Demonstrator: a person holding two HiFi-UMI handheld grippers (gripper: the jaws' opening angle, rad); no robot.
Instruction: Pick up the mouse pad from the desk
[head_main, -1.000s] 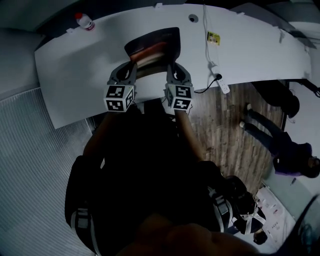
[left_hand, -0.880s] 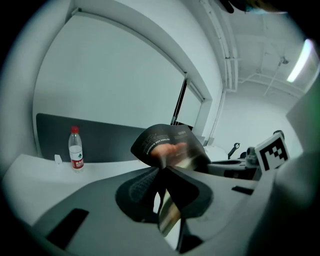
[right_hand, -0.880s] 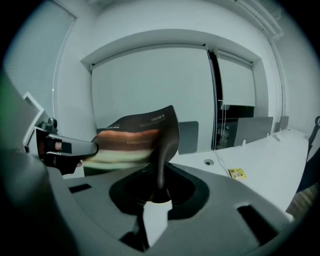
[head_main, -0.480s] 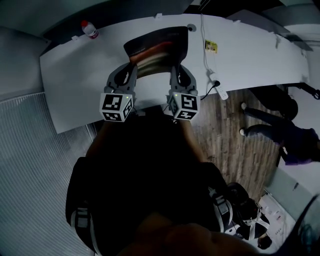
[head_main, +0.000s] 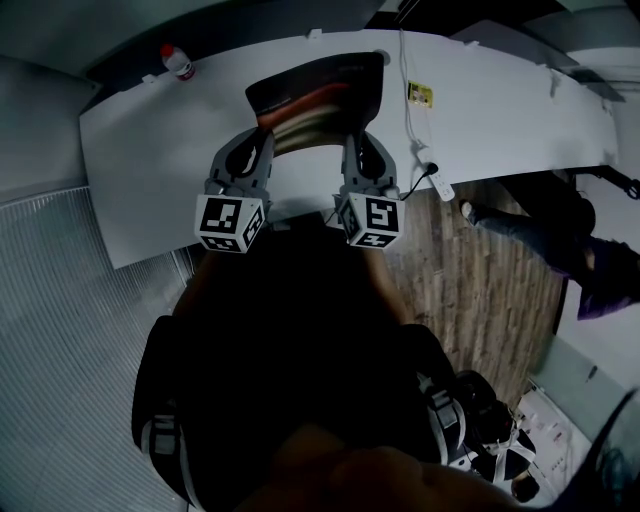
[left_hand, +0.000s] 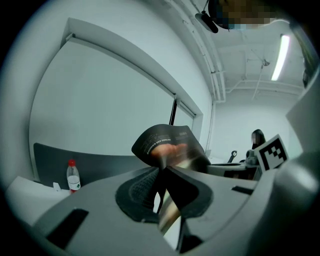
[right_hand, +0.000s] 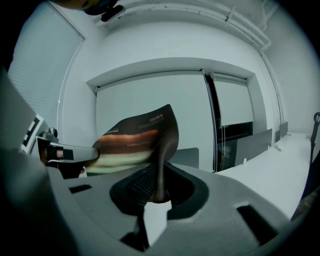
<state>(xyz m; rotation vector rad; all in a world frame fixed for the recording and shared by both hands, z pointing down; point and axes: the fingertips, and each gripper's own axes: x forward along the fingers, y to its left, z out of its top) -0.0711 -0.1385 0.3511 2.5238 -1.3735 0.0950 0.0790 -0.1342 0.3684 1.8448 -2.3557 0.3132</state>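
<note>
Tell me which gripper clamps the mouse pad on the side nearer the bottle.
The left gripper: it is shut on the mouse pad at the edge toward the red-capped bottle. The right gripper clamps the opposite edge, toward the yellow tag.

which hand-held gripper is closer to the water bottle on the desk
Left. The left hand-held gripper holds the mouse pad on the side toward the water bottle. The right hand-held gripper holds the opposite side, farther from it.
</note>
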